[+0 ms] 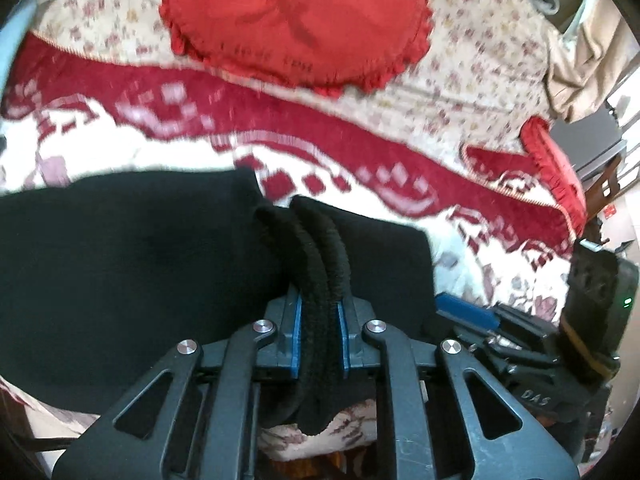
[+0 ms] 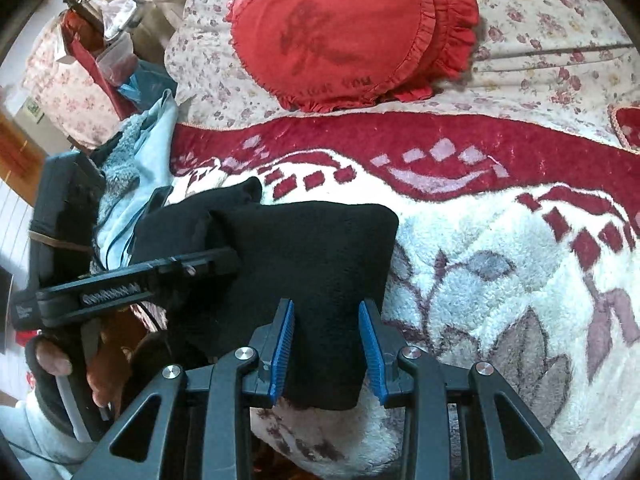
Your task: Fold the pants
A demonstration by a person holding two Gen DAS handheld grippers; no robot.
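We see the left gripper [image 1: 320,322] clamped on the black pants' [image 1: 132,264] bunched edge, right gripper [image 2: 326,346] w/ jaws apart around them – soft, limp knit at the blanket's [image 2: 500,272] near edge; grip hems, we judge.

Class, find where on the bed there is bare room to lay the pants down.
Free: the blanket right of the pants, up to its red band. Crowded: the heart cushion beyond, and clothes piled left, beside the left gripper.
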